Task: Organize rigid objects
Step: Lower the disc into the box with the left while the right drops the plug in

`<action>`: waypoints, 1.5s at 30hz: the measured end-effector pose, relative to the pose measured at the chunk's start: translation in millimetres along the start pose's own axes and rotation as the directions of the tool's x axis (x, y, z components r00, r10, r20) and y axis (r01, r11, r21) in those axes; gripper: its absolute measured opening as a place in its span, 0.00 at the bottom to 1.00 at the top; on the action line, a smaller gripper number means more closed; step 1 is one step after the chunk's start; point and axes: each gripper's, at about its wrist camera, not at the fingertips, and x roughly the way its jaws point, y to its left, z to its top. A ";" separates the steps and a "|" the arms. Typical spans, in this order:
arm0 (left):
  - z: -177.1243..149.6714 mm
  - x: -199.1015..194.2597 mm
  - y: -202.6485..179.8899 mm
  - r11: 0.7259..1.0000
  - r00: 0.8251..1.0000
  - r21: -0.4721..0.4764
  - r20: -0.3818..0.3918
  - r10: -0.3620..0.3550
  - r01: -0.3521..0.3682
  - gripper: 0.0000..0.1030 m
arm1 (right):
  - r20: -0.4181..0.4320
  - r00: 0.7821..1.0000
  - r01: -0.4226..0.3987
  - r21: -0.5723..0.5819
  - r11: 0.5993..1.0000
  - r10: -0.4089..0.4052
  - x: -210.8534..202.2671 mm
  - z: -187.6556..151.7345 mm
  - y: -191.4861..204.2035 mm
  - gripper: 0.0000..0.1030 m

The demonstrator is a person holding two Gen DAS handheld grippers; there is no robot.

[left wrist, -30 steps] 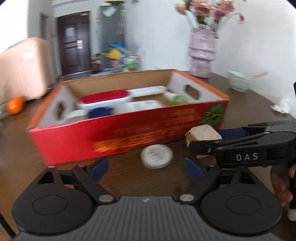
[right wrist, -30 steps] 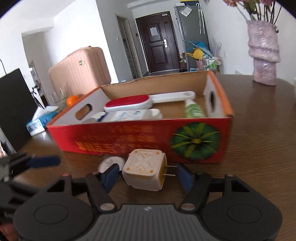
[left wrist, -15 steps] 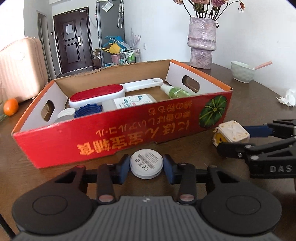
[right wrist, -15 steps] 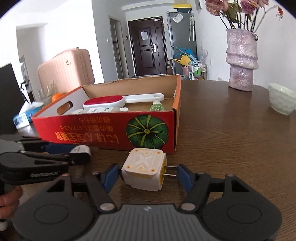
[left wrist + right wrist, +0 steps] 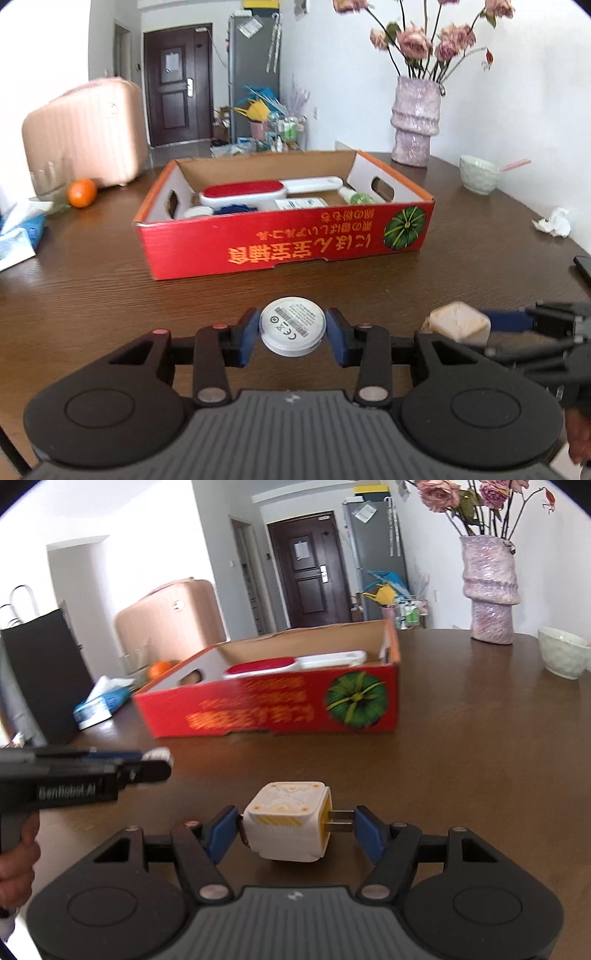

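2 grippers are loaded at once. The left gripper (image 5: 291, 334) is clamped narrow on a round white plastic disc with a printed grey label (image 5: 292, 325), its blue pads pressing the rim from either side; its jaws have just been closing, and the disc is between them. The right gripper (image 5: 291, 829) holds a white cube-shaped plug adapter with orange trim (image 5: 286, 825), one pad against the cube's flat face, the other against the tips of its 2 metal prongs.

Both loads sit above the dark brown wooden table (image 5: 92, 280), on the near side of the red cardboard box with a green pumpkin print (image 5: 284, 245), well apart from its front wall. The box already contains a red-and-white lint brush (image 5: 258, 192) and other small items.

As I judge it, the adapter is the weak grip: the prongs give the pad a thin, hard contact, so a jolt could pivot the cube out. The disc is pinched on a curved edge and could squirt free if tilted. Either load could also catch the box's front wall if carried too low.

Both grippers point forward and somewhat downward, side by side, with part of a hand (image 5: 16, 853) visible on the left gripper's handle.
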 end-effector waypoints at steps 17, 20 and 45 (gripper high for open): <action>-7.6 -55.6 1.9 1.000 0.998 -0.015 0.056 -0.013 0.013 0.39 | 0.086 0.996 -0.002 -0.013 1.000 0.003 -58.6 -10.4 27.3 0.66; 1.9 -47.4 0.2 1.000 0.997 0.005 0.071 -0.016 0.016 0.39 | 0.099 0.995 0.017 -0.026 1.000 -0.015 -53.9 1.9 22.1 0.66; 144.5 207.0 39.8 0.997 0.997 -0.027 -0.040 -0.068 0.067 0.42 | 0.067 0.996 0.072 -0.115 0.991 -0.065 156.2 155.4 -30.2 0.66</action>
